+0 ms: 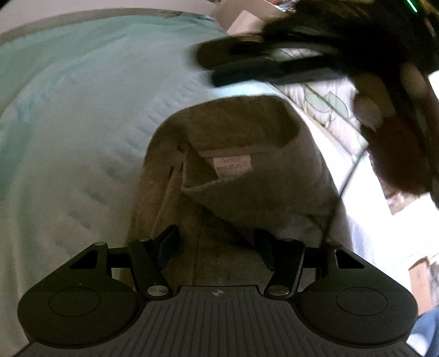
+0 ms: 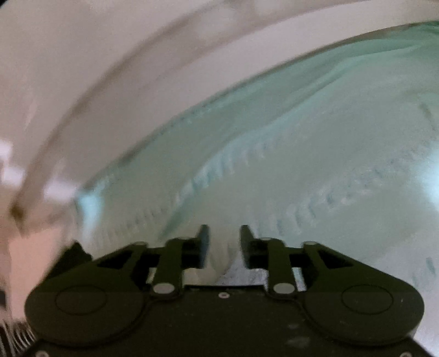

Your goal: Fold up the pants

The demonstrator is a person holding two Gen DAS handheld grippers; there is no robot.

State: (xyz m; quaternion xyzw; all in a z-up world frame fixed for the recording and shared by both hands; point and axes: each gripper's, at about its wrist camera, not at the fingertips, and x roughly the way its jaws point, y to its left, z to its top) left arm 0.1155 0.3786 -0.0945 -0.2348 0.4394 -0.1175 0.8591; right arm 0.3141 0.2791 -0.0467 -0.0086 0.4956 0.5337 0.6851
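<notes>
Tan pants [image 1: 233, 153] lie on a pale mint bedspread [image 1: 68, 123], waist end up, with a white label [image 1: 233, 164] showing inside. My left gripper [image 1: 216, 247] is open just above the near part of the pants, fingers either side of the cloth, holding nothing. My right gripper shows blurred in the left wrist view [image 1: 247, 63] above the far end of the pants. In its own view the right gripper [image 2: 223, 241] is open over the bedspread [image 2: 301, 151], with nothing between its fingers. The pants do not show in the right wrist view.
A white wall [image 2: 82, 68] runs along the bed's far edge. A patterned white cloth [image 1: 323, 101] lies right of the pants. A person's arm in a dark sleeve [image 1: 397, 137] is at the upper right. Boxes [image 1: 247, 16] sit beyond the bed.
</notes>
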